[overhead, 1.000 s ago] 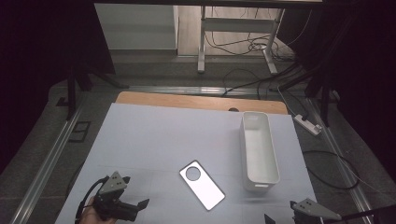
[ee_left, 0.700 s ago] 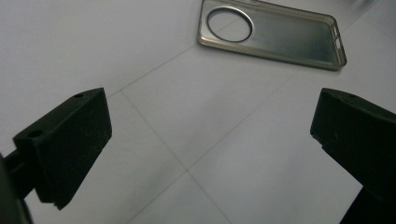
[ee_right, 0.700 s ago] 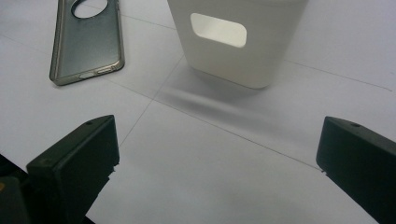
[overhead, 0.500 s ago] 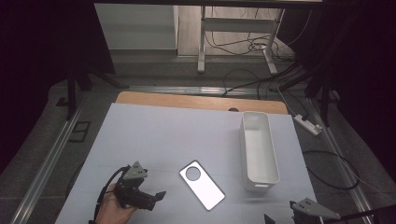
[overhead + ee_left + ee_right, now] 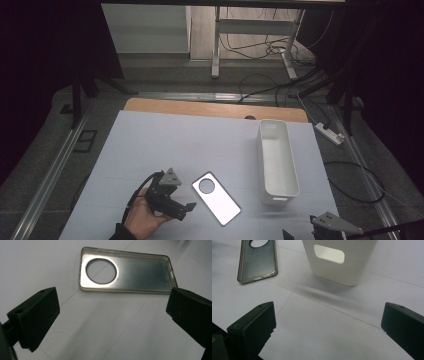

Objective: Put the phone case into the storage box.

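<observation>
We hold the left gripper [image 5: 184, 209] just beside the clear phone case [image 5: 216, 198], its jaws wide apart and empty. The right gripper [image 5: 306, 236] rests near the white bin [image 5: 278, 162], jaws also spread.

No words, numbers, brand marks or signs can be read anywhere. The phone case [image 5: 127, 272] is plain inside, with a round cutout and no lettering. The white bin [image 5: 338, 258] has a bare wall around its handle hole, with no label. The tabletop [image 5: 200, 145] carries faint straight lines and no print. The black fingers [image 5: 37, 315] of the left gripper bear no marking, nor do the fingers [image 5: 253, 327] of the right gripper.
</observation>
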A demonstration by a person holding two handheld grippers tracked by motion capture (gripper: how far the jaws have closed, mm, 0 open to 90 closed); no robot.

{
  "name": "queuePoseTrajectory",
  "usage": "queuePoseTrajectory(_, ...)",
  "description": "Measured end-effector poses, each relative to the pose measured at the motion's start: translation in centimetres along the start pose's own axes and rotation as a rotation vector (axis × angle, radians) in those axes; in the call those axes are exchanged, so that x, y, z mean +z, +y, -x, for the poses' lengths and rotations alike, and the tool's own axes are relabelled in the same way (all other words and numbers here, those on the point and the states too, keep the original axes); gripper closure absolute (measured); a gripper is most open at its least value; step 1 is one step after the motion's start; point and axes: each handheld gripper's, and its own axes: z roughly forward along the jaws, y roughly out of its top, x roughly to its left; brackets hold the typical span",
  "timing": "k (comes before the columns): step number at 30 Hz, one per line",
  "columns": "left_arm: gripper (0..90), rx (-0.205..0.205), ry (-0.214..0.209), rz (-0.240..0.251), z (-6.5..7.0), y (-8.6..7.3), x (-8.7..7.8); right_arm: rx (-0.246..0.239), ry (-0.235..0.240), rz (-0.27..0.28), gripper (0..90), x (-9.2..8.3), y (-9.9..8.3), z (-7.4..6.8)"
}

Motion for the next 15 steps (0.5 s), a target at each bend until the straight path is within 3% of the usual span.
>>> queuePoseTrajectory(4, 0.0, 0.022, -0.01, -0.018, 0.4, 0.9, 0.8, 0.0, 0.001, 0.0, 0.0, 0.0, 0.0, 0.0)
queuePoseTrajectory(8, 5.9, 0.058, -0.018, -0.04, 1.1, 1.9, 2.0, -0.001, 0.001, -0.006, 0.2, 0.1, 0.0, 0.0)
queuePoseTrajectory(12, 23.0, 0.074, -0.042, -0.042, 1.6, 2.6, 2.7, -0.001, 0.003, -0.007, 0.3, 0.1, 0.0, 0.0)
queuePoseTrajectory(13, 23.0, 0.081, -0.053, -0.042, 1.8, 2.8, 3.0, -0.001, 0.003, -0.008, 0.3, 0.1, 0.0, 0.0)
queuePoseTrajectory(15, 39.0, 0.082, -0.072, -0.049, 2.0, 3.2, 3.5, -0.002, 0.005, -0.009, 0.4, 0.1, 0.0, 0.0)
